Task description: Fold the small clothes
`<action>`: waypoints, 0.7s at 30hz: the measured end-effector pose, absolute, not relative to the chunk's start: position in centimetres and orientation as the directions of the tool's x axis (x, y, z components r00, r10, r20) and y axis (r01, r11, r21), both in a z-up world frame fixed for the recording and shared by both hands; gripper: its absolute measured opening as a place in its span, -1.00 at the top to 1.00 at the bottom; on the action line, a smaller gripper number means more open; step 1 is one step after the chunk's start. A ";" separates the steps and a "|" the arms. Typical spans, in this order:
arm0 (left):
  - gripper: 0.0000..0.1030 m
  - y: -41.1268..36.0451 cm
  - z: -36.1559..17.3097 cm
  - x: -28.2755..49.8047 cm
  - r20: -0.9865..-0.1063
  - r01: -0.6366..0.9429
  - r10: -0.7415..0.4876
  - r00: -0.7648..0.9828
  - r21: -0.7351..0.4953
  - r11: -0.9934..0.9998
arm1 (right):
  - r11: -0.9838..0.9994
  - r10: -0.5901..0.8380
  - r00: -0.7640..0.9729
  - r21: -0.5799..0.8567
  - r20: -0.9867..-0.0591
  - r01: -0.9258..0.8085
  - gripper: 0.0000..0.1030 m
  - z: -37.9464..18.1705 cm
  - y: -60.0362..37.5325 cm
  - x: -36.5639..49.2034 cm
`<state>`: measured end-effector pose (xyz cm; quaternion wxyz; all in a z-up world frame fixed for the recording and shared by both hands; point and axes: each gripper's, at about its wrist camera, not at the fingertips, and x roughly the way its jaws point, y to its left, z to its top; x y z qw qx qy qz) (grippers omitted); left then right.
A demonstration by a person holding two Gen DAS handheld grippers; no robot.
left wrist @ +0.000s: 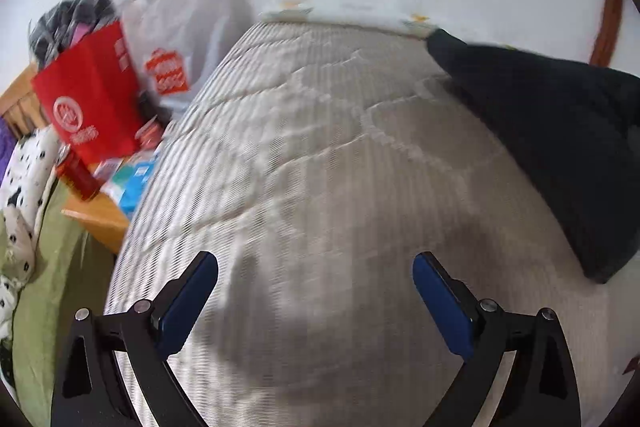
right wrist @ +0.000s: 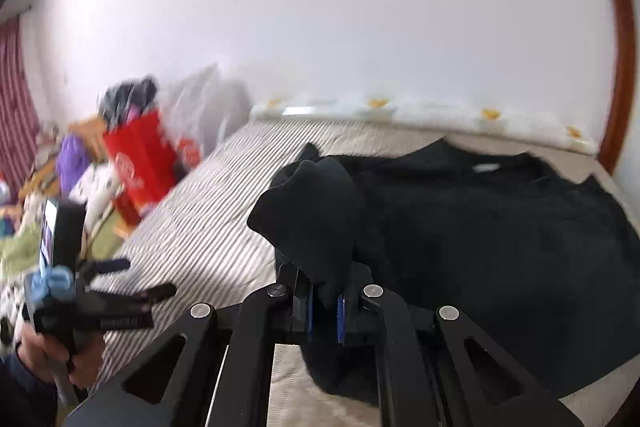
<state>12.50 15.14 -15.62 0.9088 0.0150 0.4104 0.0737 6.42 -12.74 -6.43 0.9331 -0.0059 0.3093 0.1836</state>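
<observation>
Our right tool is clamped narrow on a bunched fold of the black garment, lifting that edge into a peak just above its blue pads, while the rest of the cloth lies spread on the bed, running away from the tool toward the far wall. Our left tool has its jaws spread wide and grips nothing; it hovers over bare striped bedding, and from it the garment lies off to the right, apart from its fingers. We judge the right arm is the nearer one (it already has the cloth), so the coming fold likely turns on carrying the pinched edge across the garment's body, with the left tool needing to travel rightward to catch a second corner. A red bag stands beside the bed, on the side away from the garment.
</observation>
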 end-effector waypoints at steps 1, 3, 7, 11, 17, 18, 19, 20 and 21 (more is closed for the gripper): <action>-0.90 14.4 -15.3 12.6 -0.739 -0.111 0.137 0.660 0.085 0.990 | 0.936 0.336 0.748 0.111 -0.572 -0.335 0.86 -6.1 -13.8 6.6; -0.90 12.7 -14.7 12.9 -0.726 -0.095 0.117 0.678 0.071 0.993 | 0.945 0.320 0.761 0.129 -0.565 -0.302 0.87 -5.4 -16.5 7.0; -0.90 9.7 -14.0 13.1 -0.701 -0.051 0.060 0.710 0.033 0.998 | 0.952 0.304 0.779 0.197 -0.548 -0.233 0.87 -4.8 -22.5 8.1; -0.90 7.1 -14.2 13.2 -0.690 0.004 -0.009 0.724 -0.010 1.000 | 0.958 0.249 0.806 0.260 -0.537 -0.123 0.87 -5.4 -29.5 8.3; -0.90 3.7 -15.3 13.6 -0.696 0.096 -0.111 0.710 -0.060 0.994 | 0.941 0.158 0.783 0.331 -0.601 0.064 0.86 -9.6 -38.3 8.0; -0.90 3.1 -15.5 13.7 -0.695 0.115 -0.130 0.707 -0.068 0.991 | 0.933 0.168 0.770 0.352 -0.615 0.078 0.83 -10.4 -39.1 8.0; -0.90 2.6 -15.6 13.7 -0.694 0.130 -0.145 0.705 -0.074 0.989 | 0.917 0.194 0.754 0.389 -0.628 0.088 0.79 -11.3 -39.9 7.9; -0.90 2.0 -15.7 13.7 -0.693 0.152 -0.170 0.701 -0.088 0.984 | 0.902 0.221 0.744 0.422 -0.630 0.090 0.77 -12.0 -40.4 7.8; -0.90 1.4 -15.7 13.6 -0.690 0.179 -0.201 0.695 -0.105 0.978 | 0.890 0.240 0.745 0.447 -0.623 0.087 0.67 -12.4 -40.6 7.6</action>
